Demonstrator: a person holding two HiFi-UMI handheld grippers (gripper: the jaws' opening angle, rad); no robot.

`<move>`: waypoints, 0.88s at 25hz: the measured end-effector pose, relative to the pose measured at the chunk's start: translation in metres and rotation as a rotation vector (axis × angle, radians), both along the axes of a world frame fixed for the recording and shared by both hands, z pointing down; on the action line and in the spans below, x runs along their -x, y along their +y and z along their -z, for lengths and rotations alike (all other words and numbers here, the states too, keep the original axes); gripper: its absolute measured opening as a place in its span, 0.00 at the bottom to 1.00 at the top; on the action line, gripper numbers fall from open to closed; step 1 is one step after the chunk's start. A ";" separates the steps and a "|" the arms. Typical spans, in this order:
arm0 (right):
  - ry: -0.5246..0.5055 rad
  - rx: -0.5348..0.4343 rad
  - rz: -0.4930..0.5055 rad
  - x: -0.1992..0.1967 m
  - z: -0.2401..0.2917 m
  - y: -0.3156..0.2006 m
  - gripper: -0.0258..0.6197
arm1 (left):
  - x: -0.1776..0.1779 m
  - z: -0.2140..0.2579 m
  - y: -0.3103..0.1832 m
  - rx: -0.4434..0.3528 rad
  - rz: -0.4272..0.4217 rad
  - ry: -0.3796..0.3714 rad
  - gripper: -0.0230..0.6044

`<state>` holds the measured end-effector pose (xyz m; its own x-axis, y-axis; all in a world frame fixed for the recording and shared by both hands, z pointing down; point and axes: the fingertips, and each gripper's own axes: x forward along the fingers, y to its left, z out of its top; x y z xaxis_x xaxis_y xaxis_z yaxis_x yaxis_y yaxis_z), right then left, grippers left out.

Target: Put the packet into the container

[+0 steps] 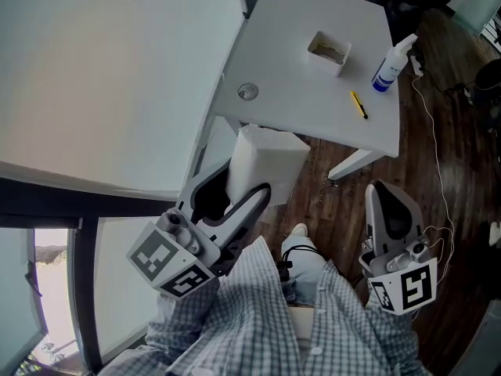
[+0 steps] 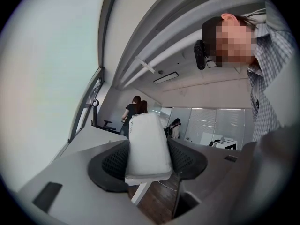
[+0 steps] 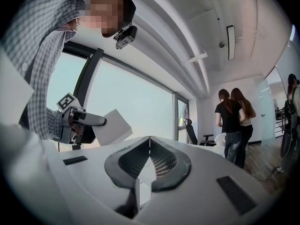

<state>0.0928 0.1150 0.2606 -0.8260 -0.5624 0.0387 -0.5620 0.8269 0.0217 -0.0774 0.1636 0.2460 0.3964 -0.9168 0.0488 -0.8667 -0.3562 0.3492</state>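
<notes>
A white, pillow-like packet (image 1: 264, 164) is clamped between the black jaws of my left gripper (image 1: 235, 198), held in the air near the table's front edge. In the left gripper view the packet (image 2: 147, 146) stands upright and fills the gap in that gripper (image 2: 149, 159). The container (image 1: 329, 52), a small white open tub, sits far off on the white table (image 1: 313, 116). My right gripper (image 1: 385, 198) hangs over the wooden floor to the right, shut and empty; its tips meet in the right gripper view (image 3: 149, 142), where the packet (image 3: 112, 128) shows at left.
On the table stand a spray bottle with a blue base (image 1: 391, 65), a yellow pencil (image 1: 358, 104) and a round grommet (image 1: 247, 92). A cable runs over the floor at right. Two people (image 3: 234, 121) stand by an office chair (image 3: 191, 131).
</notes>
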 end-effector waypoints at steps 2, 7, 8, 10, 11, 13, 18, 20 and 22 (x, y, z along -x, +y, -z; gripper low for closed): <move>-0.006 -0.003 0.012 -0.001 0.002 -0.005 0.06 | -0.001 0.004 -0.004 -0.007 0.016 -0.006 0.45; -0.017 -0.003 0.025 -0.018 -0.001 -0.020 0.06 | -0.015 0.006 -0.019 -0.014 0.048 -0.026 0.45; -0.018 -0.004 0.024 -0.021 -0.001 -0.023 0.06 | -0.018 0.005 -0.021 -0.015 0.048 -0.025 0.45; -0.018 -0.006 0.021 -0.026 -0.002 -0.028 0.06 | -0.022 0.005 -0.024 -0.018 0.048 -0.023 0.45; -0.018 -0.006 0.020 -0.027 -0.003 -0.030 0.06 | -0.024 0.004 -0.026 -0.018 0.047 -0.023 0.45; -0.015 -0.005 0.018 -0.033 -0.005 -0.034 0.06 | -0.028 0.003 -0.031 -0.018 0.046 -0.021 0.45; -0.016 -0.011 0.003 -0.044 -0.002 -0.037 0.06 | -0.037 0.007 -0.037 -0.028 0.036 -0.017 0.45; -0.015 -0.011 -0.003 -0.047 -0.002 -0.037 0.06 | -0.040 0.006 -0.038 -0.027 0.031 -0.014 0.45; -0.013 -0.003 -0.008 -0.051 -0.006 -0.037 0.06 | -0.043 0.003 -0.038 -0.022 0.024 -0.015 0.45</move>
